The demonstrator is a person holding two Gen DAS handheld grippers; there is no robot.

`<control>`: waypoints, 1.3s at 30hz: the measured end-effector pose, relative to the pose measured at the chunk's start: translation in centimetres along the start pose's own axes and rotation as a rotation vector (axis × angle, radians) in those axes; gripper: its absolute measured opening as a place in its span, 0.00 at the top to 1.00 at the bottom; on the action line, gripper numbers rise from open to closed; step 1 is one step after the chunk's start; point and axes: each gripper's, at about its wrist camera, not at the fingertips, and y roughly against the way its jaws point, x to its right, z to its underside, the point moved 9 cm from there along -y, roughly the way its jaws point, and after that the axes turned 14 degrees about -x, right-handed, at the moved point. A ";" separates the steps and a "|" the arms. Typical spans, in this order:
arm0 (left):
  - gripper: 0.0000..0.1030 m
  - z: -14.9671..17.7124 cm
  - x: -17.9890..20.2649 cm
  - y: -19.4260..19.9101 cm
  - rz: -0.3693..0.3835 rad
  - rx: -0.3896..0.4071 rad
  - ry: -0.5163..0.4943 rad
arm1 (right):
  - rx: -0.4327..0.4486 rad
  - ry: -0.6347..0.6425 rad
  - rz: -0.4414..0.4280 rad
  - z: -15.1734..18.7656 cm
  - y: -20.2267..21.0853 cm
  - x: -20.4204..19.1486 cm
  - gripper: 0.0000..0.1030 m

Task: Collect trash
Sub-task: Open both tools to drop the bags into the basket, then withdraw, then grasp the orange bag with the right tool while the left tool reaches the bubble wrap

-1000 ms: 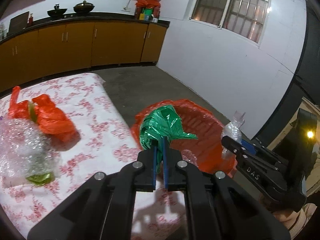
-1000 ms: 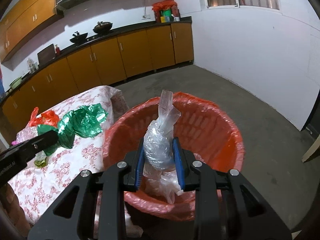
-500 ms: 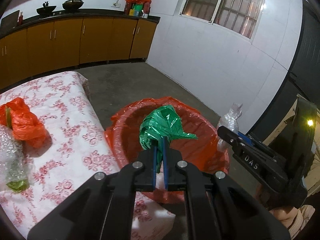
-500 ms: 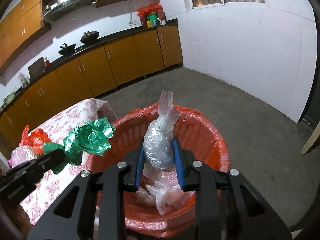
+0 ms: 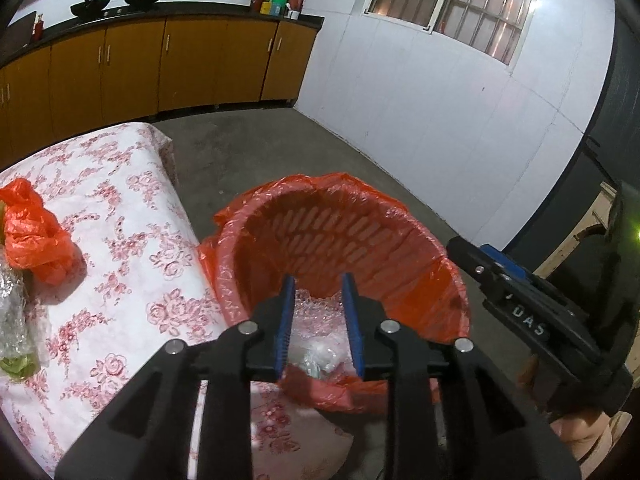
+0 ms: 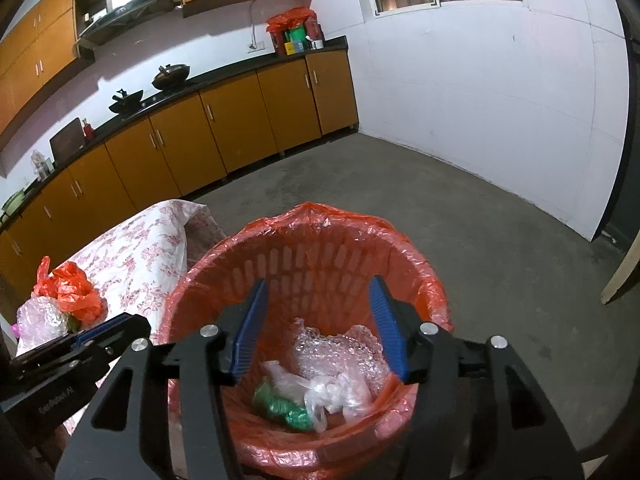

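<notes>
Where lined: one bin (image 6: 416, 264), three bags (image 6: 320, 394).

My left gripper (image 5: 318, 284) tilts downward, its jaws just opened to a narrow gap with nothing between the blue pads (image 5: 286, 320). My right gripper (image 6: 320, 292) tilts down too, its jaws just opened wider, also empty. Each shows at the edge of the other's view, close alongside.

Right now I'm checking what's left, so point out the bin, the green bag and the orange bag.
bin (image 6: 430, 276), right wrist view, far rim.
green bag (image 6: 280, 406), right wrist view, crumpled middle.
orange bag (image 5: 34, 236), left wrist view, middle.
</notes>
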 end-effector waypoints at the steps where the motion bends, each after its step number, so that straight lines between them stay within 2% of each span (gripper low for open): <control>1: 0.71 0.1 -0.3 0.1 -0.006 0.001 0.007 | 0.000 0.002 0.002 0.1 0.0 0.0 0.48; 7: 0.50 1.1 -3.0 2.2 -0.096 0.047 0.046 | 0.010 0.044 0.019 0.5 0.5 -1.0 0.47; 9: 0.45 1.5 -4.2 3.3 -0.134 0.066 0.052 | 0.018 0.056 0.018 0.4 0.6 -1.6 0.43; 11: 0.38 2.2 -6.1 4.9 -0.201 0.093 0.068 | 0.034 0.072 0.014 0.4 1.0 -2.7 0.31; 17: 0.29 4.5 -12.7 9.3 -0.346 0.134 0.169 | 0.037 0.172 -0.026 0.7 1.1 -7.7 0.28; 24: 0.25 8.5 -21.3 14.5 -0.506 0.165 0.329 | 0.018 0.298 -0.132 1.6 0.1 -15.8 0.28; 28: 0.25 10.4 -24.6 17.0 -0.569 0.182 0.395 | -0.005 0.356 -0.184 2.2 -1.0 -20.3 0.29; 33: 0.24 11.7 -27.1 19.0 -0.599 0.204 0.461 | -0.041 0.430 -0.241 2.8 -3.0 -26.0 0.33; 39: 0.23 12.8 -29.3 19.6 -0.598 0.212 0.497 | -0.079 0.480 -0.260 3.5 -5.6 -30.2 0.37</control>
